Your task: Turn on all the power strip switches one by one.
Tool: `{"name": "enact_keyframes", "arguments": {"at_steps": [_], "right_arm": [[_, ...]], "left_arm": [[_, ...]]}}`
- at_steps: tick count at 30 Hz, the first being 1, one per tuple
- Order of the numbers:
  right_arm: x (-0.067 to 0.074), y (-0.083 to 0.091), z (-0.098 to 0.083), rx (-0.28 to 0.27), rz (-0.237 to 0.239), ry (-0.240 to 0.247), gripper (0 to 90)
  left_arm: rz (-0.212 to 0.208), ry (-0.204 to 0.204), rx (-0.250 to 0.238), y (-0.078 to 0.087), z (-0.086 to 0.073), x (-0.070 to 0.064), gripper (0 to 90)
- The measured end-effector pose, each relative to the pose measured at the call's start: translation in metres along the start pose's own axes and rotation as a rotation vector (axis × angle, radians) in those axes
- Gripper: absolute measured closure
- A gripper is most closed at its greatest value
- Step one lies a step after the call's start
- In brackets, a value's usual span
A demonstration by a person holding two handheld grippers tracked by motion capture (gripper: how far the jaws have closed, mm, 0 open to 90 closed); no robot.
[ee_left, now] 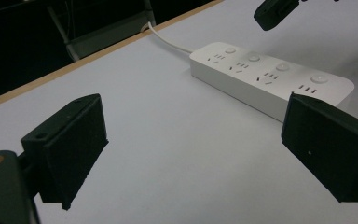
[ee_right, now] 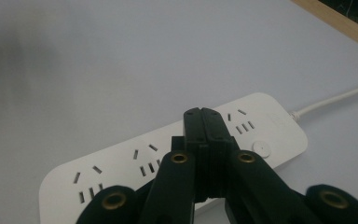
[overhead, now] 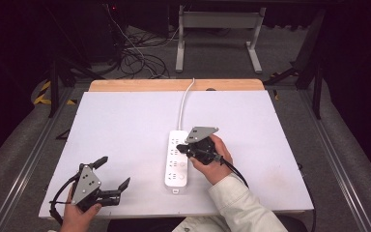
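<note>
White tabletop (overhead: 125, 125) in dark room; left gripper (overhead: 111, 174) wide, right gripper (overhead: 182, 149) closed empty.

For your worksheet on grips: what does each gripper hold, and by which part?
Nothing. The left gripper is open over bare table; the right gripper is shut, empty, above the power strip.
</note>
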State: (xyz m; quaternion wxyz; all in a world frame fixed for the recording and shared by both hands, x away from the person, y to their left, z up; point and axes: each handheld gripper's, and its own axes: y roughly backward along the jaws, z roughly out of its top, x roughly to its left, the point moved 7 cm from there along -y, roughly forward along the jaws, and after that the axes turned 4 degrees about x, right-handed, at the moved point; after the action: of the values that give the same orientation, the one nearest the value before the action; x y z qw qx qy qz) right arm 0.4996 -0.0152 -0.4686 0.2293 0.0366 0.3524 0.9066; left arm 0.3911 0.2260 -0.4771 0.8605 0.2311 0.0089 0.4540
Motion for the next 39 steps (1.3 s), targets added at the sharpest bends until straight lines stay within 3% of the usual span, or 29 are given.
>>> {"name": "enact_keyframes", "arguments": {"at_steps": [6, 11, 20, 39], "right_arm": [[-0.003, 0.001, 0.002, -0.007, -0.002, -0.007, 90.0], [-0.017, 0.0, 0.008, -0.023, -0.012, -0.046, 90.0], [-0.044, -0.013, 0.005, 0.013, -0.035, -0.105, 90.0], [-0.053, -0.038, -0.008, 0.102, -0.046, -0.105, 90.0]], "left_arm": [[-0.002, -0.004, 0.004, 0.0, 0.0, -0.001, 7.3], [0.001, -0.006, 0.006, -0.001, 0.0, 0.0, 7.3], [0.002, -0.009, 0.003, 0.0, 0.0, 0.0, 7.2], [0.003, -0.01, 0.004, 0.0, 0.0, 0.0, 7.3]]}}
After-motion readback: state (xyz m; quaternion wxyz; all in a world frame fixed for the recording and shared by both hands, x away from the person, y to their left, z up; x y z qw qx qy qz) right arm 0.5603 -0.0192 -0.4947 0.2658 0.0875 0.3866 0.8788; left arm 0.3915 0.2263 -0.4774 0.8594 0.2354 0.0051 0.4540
